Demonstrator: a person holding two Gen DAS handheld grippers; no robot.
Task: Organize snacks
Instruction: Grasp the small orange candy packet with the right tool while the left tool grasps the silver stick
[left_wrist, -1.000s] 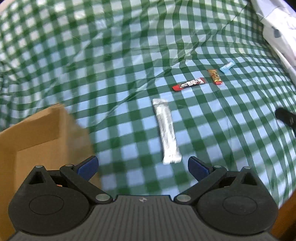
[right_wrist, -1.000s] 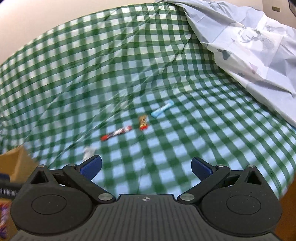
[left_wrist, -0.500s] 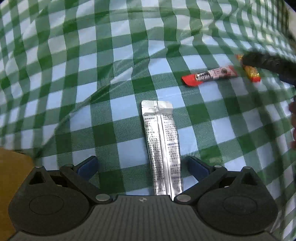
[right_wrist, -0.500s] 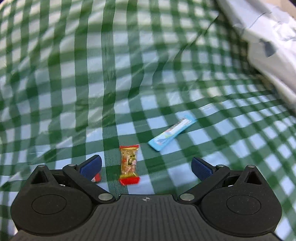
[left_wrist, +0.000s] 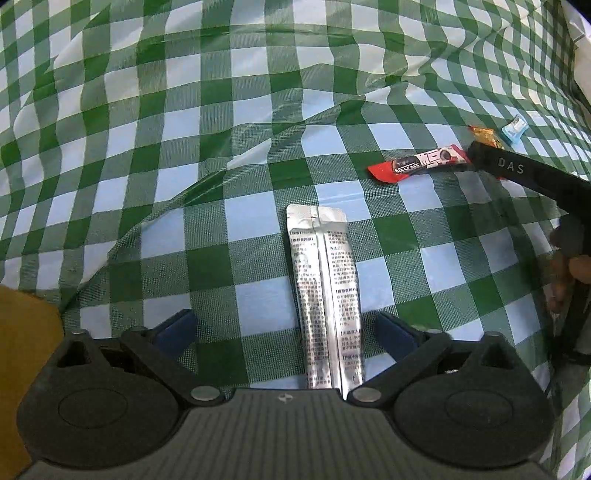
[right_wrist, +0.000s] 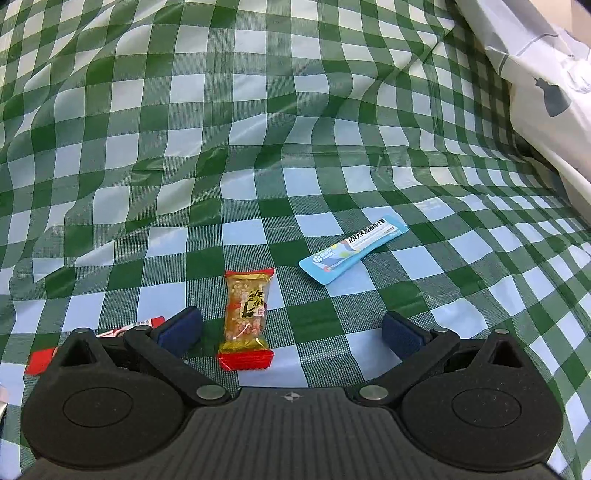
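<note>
My left gripper (left_wrist: 284, 328) is open, low over the cloth, with a long silver sachet (left_wrist: 323, 291) lying lengthwise between its blue fingers. A red Nescafe stick (left_wrist: 421, 162) lies further right. My right gripper (right_wrist: 291, 330) is open, with a gold-and-red candy bar (right_wrist: 246, 317) between its fingers, nearer the left one. A light blue stick pack (right_wrist: 354, 249) lies just beyond to the right. The red stick's end (right_wrist: 40, 360) shows at the left, partly hidden by the gripper. In the left wrist view the right gripper's black body (left_wrist: 532, 173) covers most of the candy bar (left_wrist: 485, 134).
A green-and-white checked plastic cloth (left_wrist: 221, 110) covers the table, wrinkled. A brown cardboard box corner (left_wrist: 22, 350) sits at the left. A white printed cloth (right_wrist: 546, 74) is heaped at the far right.
Both grippers have come down and forward close to the cloth. The silver sachet now lies between the left fingers, the candy bar between the right fingers. Both stay open.
</note>
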